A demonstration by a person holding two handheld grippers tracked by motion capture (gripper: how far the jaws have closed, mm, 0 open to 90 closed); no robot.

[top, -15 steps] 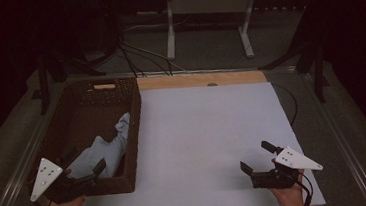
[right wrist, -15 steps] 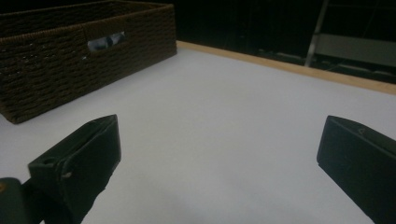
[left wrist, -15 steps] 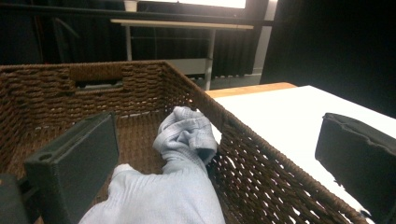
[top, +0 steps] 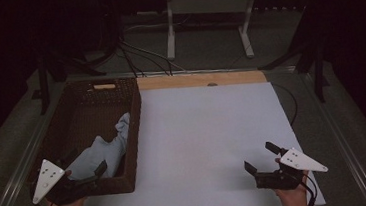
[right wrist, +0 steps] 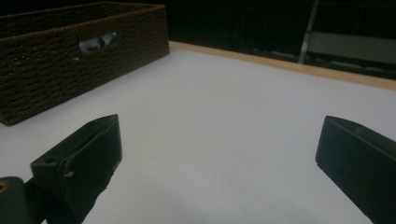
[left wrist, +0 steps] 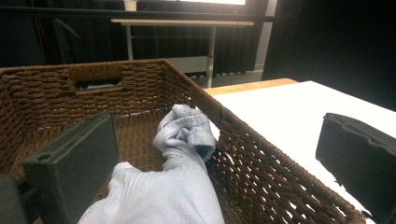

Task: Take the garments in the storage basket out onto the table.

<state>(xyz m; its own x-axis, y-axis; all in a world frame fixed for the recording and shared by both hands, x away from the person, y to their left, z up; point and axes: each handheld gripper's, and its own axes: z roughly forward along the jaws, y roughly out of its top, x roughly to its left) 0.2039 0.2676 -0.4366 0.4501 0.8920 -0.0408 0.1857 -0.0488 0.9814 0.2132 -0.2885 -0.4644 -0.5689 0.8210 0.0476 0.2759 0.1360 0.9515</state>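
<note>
Left tool [top: 84,176] hangs at the near corner of the dark brown woven wicker basket [top: 134,132], jaws wide and empty, over the crumpled pale blue cloth [top: 102,150] lying inside; the right tool [top: 262,162] rests spread and empty on the white-topped bench [top: 208,126], well apart from the basket. From the left gripper view, the cloth [left wrist: 173,186] sits between the jaws, untouched, against the basket's right wall [left wrist: 261,158]. From the right gripper view, bare bench [right wrist: 224,116] lies ahead. I'd dip lower, clear the rim, and pinch a thick fold.

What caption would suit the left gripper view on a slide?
Open left tool straddling the rim of a wicker basket that holds a pale blue cloth.
</note>
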